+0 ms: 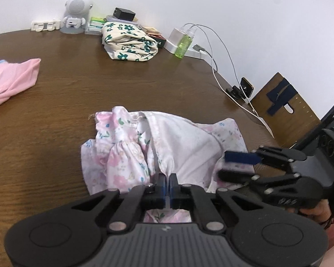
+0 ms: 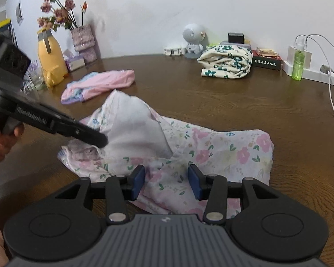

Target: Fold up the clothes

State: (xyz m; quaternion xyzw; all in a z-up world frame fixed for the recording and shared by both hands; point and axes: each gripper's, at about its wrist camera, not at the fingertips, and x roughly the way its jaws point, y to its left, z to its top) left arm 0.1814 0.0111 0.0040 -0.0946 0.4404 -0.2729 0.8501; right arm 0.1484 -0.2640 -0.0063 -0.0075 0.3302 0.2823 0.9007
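Left wrist view shows my left gripper (image 1: 167,183) pinched tight on a fold of the pale floral garment (image 1: 178,144), its blue pads almost meeting with the cloth drawn up between them. The garment lies crumpled on the desk (image 1: 78,89) close to the near edge, its white lining turned outward in the middle. My right gripper (image 1: 236,166) comes in from the right over the garment's right side; its fingers stand spread apart, one blue pad above the cloth and the other finger lower against it.

From the right wrist view, my right gripper (image 2: 166,181) has its jaws wide apart with floral fabric lying between them, nothing clamped. My left gripper (image 2: 100,139) reaches in from the left, its tip buried in the raised white fold.

A pink garment (image 2: 100,82) lies bunched toward the far left of the desk. A folded cream cloth with green flowers (image 2: 227,63) sits near the far edge, beside a small white robot figure (image 2: 193,42). A green bottle (image 2: 298,64) stands at the far right corner by a white charger block (image 2: 289,60) with cables.
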